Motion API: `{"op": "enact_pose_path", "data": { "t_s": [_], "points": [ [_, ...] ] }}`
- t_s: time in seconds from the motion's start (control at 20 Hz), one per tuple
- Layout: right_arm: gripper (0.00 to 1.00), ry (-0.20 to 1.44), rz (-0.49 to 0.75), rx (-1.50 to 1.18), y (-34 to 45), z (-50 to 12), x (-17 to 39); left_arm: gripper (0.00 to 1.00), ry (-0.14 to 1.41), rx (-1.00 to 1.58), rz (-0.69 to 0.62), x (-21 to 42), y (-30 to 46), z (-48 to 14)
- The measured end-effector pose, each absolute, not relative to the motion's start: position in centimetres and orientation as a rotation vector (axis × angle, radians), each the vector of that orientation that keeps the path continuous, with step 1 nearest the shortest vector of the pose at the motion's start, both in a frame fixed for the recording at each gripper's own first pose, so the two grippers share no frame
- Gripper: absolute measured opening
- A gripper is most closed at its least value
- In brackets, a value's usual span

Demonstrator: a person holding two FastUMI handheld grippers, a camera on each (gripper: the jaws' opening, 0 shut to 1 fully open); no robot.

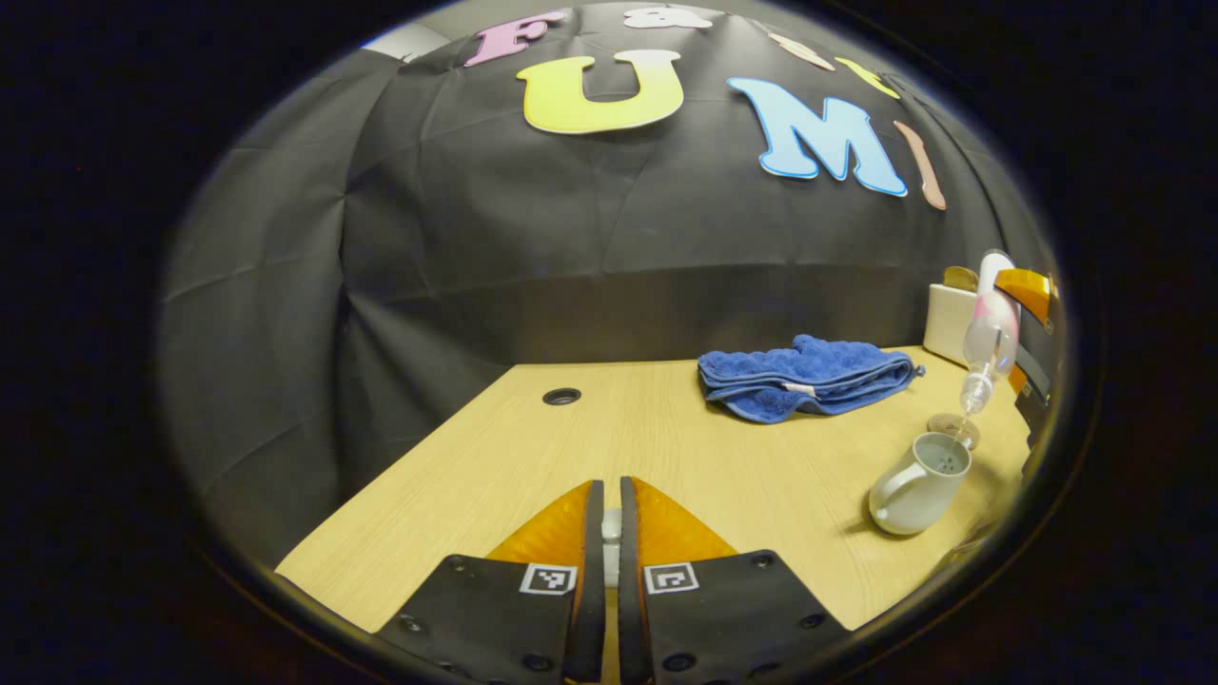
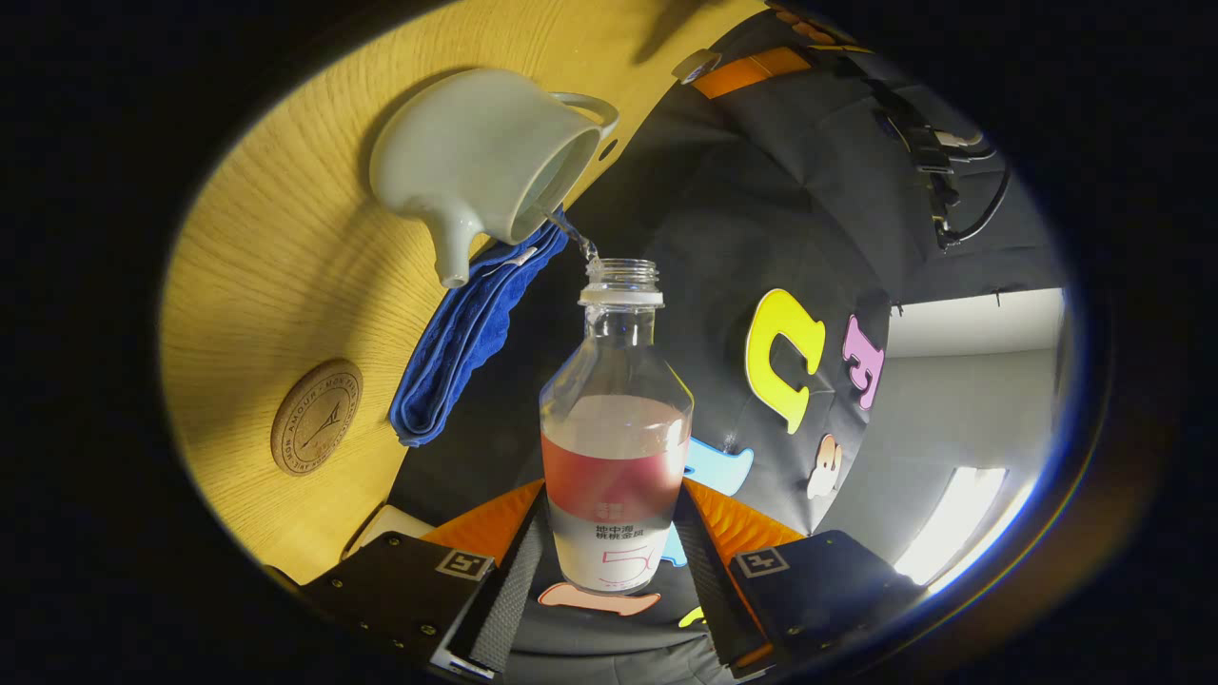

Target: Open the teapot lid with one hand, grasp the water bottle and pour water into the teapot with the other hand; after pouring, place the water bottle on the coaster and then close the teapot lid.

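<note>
The white teapot (image 1: 918, 480) stands lidless at the table's right side. Above it the clear water bottle (image 1: 990, 342) is tipped neck-down, held by the right gripper's fingers (image 1: 1026, 283). In the right gripper view my right gripper (image 2: 617, 514) is shut on the bottle (image 2: 617, 447), which is uncapped and part full. A thin stream of water (image 2: 576, 233) runs from its mouth into the teapot (image 2: 485, 162). My left gripper (image 1: 611, 490) hovers over the table's middle, shut on a small white piece (image 1: 611, 535), apparently the teapot lid. The round wooden coaster (image 1: 952, 427) lies just behind the teapot.
A folded blue towel (image 1: 804, 376) lies at the back of the wooden table (image 1: 666, 447), left of the coaster (image 2: 317, 417). A white box (image 1: 950, 322) stands at the back right corner. A round cable hole (image 1: 561, 396) sits near the table's back edge.
</note>
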State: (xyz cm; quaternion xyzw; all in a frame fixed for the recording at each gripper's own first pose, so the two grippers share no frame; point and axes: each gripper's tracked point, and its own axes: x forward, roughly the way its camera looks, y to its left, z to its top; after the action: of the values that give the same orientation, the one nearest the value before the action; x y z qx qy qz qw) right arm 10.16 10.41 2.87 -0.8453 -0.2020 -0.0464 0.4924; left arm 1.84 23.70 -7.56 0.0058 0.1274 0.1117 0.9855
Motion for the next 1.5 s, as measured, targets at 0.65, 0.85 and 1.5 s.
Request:
{"op": "enact_pose_path", "data": {
  "t_s": [0.65,0.85,1.5],
  "points": [
    [0.77,-0.52,-0.092,-2.094,11.2,1.9,9.9,0.12,0.259,0.017,0.224,1.7,23.7,-7.6],
    [0.77,-0.484,-0.068,-2.05,11.1,1.5,10.0,0.12,0.256,0.015,0.223,1.6,23.6,-7.6],
    [0.78,-0.069,0.191,-1.114,9.1,-3.3,10.7,0.12,0.246,0.004,0.212,1.7,23.3,-7.4]
  ]
}}
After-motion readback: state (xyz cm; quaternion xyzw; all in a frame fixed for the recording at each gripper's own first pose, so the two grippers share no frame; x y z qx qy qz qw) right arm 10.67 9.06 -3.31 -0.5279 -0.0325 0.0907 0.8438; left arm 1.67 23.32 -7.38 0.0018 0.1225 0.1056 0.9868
